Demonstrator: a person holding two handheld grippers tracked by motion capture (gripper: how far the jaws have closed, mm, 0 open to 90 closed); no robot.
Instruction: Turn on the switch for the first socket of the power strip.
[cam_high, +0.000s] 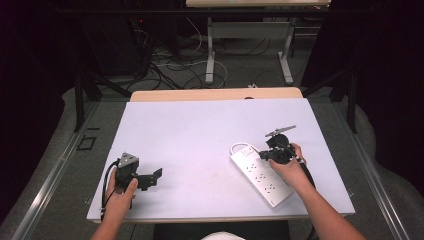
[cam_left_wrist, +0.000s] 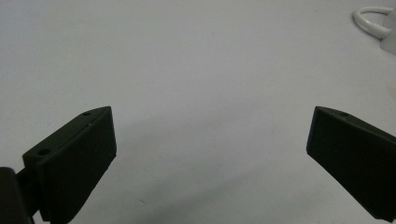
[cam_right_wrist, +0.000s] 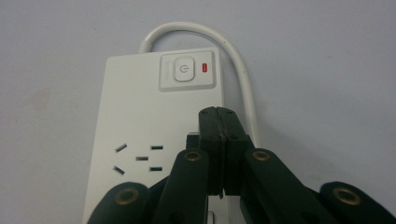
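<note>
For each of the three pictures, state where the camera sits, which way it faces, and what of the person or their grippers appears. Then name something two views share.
High view: above the person's side, looking forward and down on the table; both forearms, left gripper, right gripper.
Left gripper view: along its open jaws, facing bare tabletop.
Right gripper view: along its shut jaws, above the power strip, facing its switch.
Shared: the strip's white cable shows in both gripper views.
</note>
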